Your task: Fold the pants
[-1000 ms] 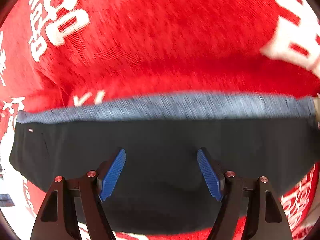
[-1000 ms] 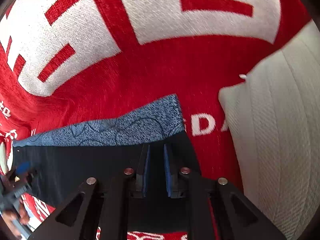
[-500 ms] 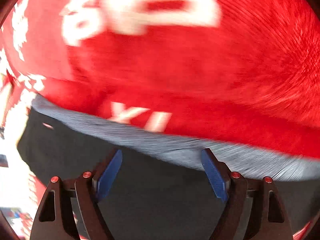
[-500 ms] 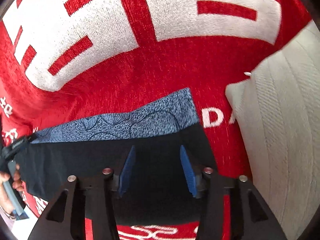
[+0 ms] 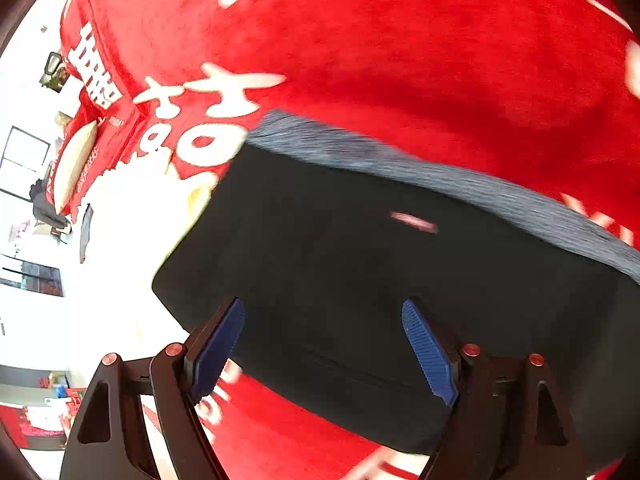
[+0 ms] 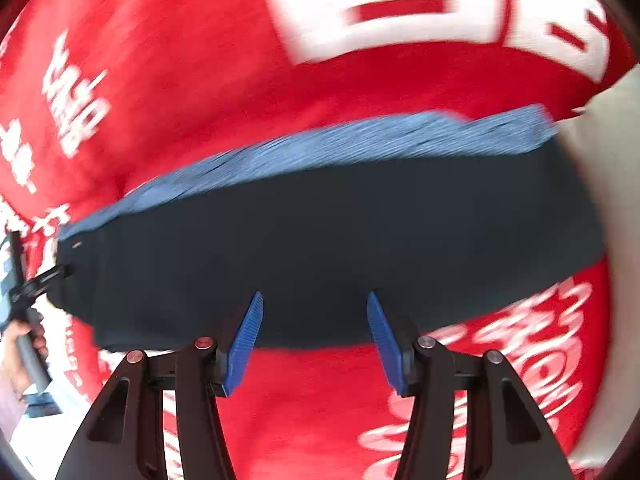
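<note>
Below, folded dark pants lie flat on a red cloth printed with white characters, a blue-grey patterned band running along their far edge. Seen from the left wrist, the left gripper hangs over the pants' corner at about 7 o'clock of the garment, its blue-padded fingers standing wide apart with nothing clamped between them; the dark fabric shows through the gap. A small pale label sits on the pants toward 1 o'clock of that gripper. A cream cushion rests on the red cloth far off at 10 o'clock.

From the right wrist, the right gripper hovers at the pants' near edge, at 6 o'clock of the garment, its fingers opening and gripping nothing; the near hem and red cloth show between them. The blue band lies at 12 o'clock. At 9 o'clock a person's hand holds the other gripper at the pants' end. A white cushion touches the pants at 3 o'clock. Motion blurs both views.
</note>
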The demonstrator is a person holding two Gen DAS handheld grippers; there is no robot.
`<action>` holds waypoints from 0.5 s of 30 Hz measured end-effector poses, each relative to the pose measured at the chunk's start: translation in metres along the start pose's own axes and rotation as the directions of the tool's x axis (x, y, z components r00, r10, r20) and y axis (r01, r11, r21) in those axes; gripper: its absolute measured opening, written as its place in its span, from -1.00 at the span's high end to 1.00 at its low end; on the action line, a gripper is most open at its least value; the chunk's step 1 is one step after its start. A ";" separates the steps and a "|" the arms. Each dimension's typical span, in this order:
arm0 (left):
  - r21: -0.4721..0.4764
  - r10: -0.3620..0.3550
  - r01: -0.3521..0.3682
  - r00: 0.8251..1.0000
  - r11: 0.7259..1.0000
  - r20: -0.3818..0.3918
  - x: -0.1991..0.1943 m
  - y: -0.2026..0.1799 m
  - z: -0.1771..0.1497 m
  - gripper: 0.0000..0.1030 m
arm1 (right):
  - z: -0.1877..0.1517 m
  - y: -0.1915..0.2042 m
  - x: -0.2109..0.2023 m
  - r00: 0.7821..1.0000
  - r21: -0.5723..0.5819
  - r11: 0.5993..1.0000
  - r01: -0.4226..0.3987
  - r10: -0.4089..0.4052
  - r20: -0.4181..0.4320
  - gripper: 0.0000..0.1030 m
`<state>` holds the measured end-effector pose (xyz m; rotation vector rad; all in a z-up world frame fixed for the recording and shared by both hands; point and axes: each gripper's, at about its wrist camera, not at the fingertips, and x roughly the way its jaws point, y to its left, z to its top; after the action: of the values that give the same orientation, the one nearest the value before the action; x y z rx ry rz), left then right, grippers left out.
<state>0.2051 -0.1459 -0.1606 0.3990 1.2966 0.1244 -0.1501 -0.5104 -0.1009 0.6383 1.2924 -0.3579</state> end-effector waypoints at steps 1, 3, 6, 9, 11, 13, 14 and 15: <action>0.012 0.003 -0.003 1.000 1.000 0.012 0.008 0.010 0.003 -0.60 | -0.010 0.020 0.003 1.000 0.005 1.000 -0.031 0.031 -0.002 -0.14; 0.051 0.008 -0.010 0.999 0.999 0.040 0.024 0.026 0.006 -0.60 | -0.022 0.046 0.009 0.995 0.019 0.995 -0.097 0.097 -0.004 -0.14; 0.113 -0.018 0.007 0.996 0.994 0.092 0.042 0.041 0.008 -1.00 | -0.049 0.090 0.025 0.966 0.064 0.965 -0.253 0.255 -0.032 -0.14; 0.150 -0.103 0.085 0.988 0.985 0.112 0.046 0.048 0.010 -1.00 | -0.069 0.125 0.040 0.911 0.127 0.912 -0.390 0.402 -0.088 -0.14; 0.151 -0.151 0.133 0.982 0.980 0.115 0.052 0.055 0.011 -1.00 | -0.077 0.148 0.054 0.891 0.146 0.896 -0.420 0.438 -0.119 -0.14; 0.145 -0.201 0.183 0.972 0.972 0.119 0.056 0.061 0.011 -1.00 | -0.080 0.167 0.069 0.879 0.142 0.885 -0.444 0.461 -0.122 -0.14; 0.142 -0.213 0.196 0.970 0.970 0.120 0.057 0.063 0.010 -1.00 | -0.079 0.172 0.074 0.875 0.143 0.880 -0.452 0.469 -0.122 -0.14; 0.138 -0.230 0.213 0.966 0.967 0.119 0.059 0.066 0.011 -1.00 | -0.080 0.178 0.080 0.871 0.150 0.877 -0.457 0.475 -0.125 -0.14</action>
<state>0.2402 -0.0686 -0.1889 0.3588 1.2102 -0.1706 -0.0882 -0.3142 -0.1470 1.0701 1.2242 0.0213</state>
